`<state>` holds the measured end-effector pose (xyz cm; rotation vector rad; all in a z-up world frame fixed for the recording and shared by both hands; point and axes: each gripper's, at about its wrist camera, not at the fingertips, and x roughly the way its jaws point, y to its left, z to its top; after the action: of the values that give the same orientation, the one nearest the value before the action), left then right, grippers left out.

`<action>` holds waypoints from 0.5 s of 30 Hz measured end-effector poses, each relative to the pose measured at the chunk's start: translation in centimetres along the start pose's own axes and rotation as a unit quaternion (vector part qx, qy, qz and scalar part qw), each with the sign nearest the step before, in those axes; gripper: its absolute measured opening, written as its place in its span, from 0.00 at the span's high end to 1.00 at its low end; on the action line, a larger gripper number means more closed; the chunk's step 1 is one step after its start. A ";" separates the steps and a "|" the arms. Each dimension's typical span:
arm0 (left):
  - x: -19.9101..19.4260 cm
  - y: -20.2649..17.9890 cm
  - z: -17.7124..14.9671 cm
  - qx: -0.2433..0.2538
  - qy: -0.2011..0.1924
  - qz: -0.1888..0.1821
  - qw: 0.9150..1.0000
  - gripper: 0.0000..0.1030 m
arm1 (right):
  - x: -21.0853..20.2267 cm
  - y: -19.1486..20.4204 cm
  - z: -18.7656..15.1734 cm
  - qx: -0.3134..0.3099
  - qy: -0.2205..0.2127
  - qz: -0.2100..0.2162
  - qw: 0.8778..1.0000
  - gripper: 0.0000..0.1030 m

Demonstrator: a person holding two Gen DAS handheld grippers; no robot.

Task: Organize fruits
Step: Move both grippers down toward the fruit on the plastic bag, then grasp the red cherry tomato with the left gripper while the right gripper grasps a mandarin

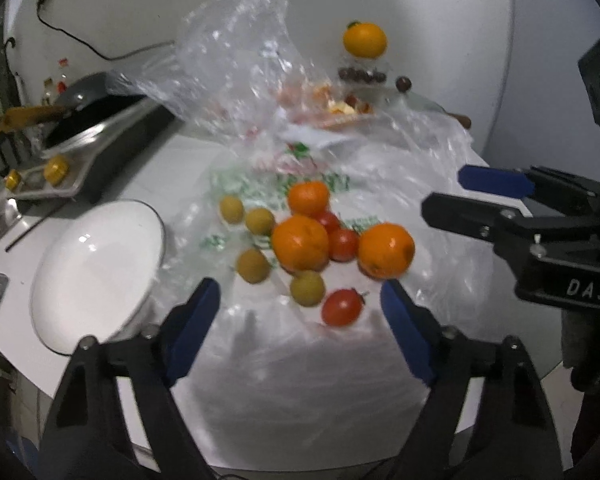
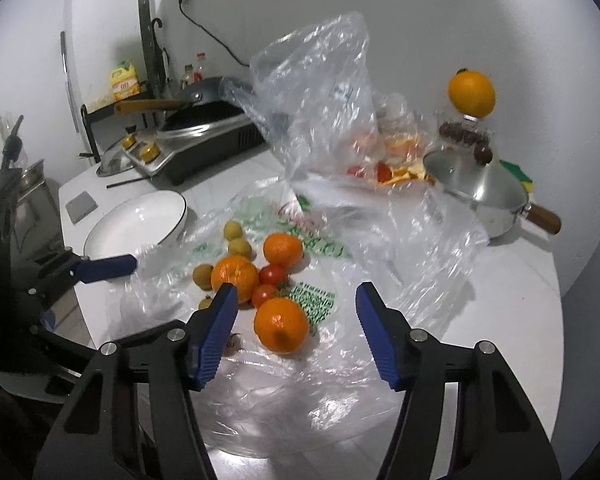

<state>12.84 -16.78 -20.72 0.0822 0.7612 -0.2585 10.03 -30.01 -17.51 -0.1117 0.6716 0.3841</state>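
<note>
The fruit lies loose in a small heap on a flattened clear plastic bag (image 2: 340, 360) spread over the white surface (image 2: 520, 312), just ahead of both pairs of jaws. The right gripper (image 2: 296, 316) has its jaws released, holding nothing, with the nearest orange (image 2: 281, 325) sitting between and just beyond the blue pads. The left gripper (image 1: 300, 300) is likewise released and empty; a cherry tomato (image 1: 342, 307) and a small yellow-green fruit (image 1: 307, 288) lie just in front of its tips, and the white bowl (image 1: 96, 272) stands off to the outer side of its left jaw.

The chief risk is the bag: a pad coming down could pinch the slick film along with a fruit, dragging the sheet and setting the round fruit rolling toward the surface edge. The heap is tight, so closing on one orange may nudge the tomatoes touching it. The two grippers also work close together over the same pile and could knock each other. A cherry tomato would probably split under a hard squeeze.

As for writing, the right gripper's body, seen from the left wrist, carries white letters "DAS". The green print on the bag (image 2: 314, 300) is too blurred to read, perhaps a shop logo.
</note>
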 end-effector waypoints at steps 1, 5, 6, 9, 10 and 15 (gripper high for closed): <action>0.3 -0.1 -0.1 0.001 0.005 -0.005 1.000 0.27 | 0.2 -0.1 -0.1 0.001 0.002 0.002 1.000 0.37; 1.5 -0.4 -0.3 0.001 0.027 -0.026 0.999 0.40 | 0.8 -0.2 -0.6 0.005 0.008 0.008 1.000 0.38; 1.8 -0.4 -0.4 0.001 0.030 -0.030 0.999 0.41 | 1.0 -0.4 -0.7 0.007 0.009 0.009 1.000 0.39; 2.6 -0.8 -0.5 0.002 0.042 -0.042 0.998 0.51 | 1.4 -0.7 -0.9 0.011 0.012 0.009 1.000 0.43; 2.7 -0.8 -0.6 0.003 0.045 -0.043 0.998 0.51 | 1.5 -0.9 -1.0 0.013 0.013 0.010 1.000 0.45; 3.7 -0.9 -0.7 0.001 0.059 -0.048 0.997 0.56 | 2.3 -1.1 -1.2 0.013 0.020 0.019 1.000 0.50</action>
<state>14.70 -18.32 -23.78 0.0636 0.8843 -0.3482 11.38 -30.57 -19.95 -0.0810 0.7184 0.4107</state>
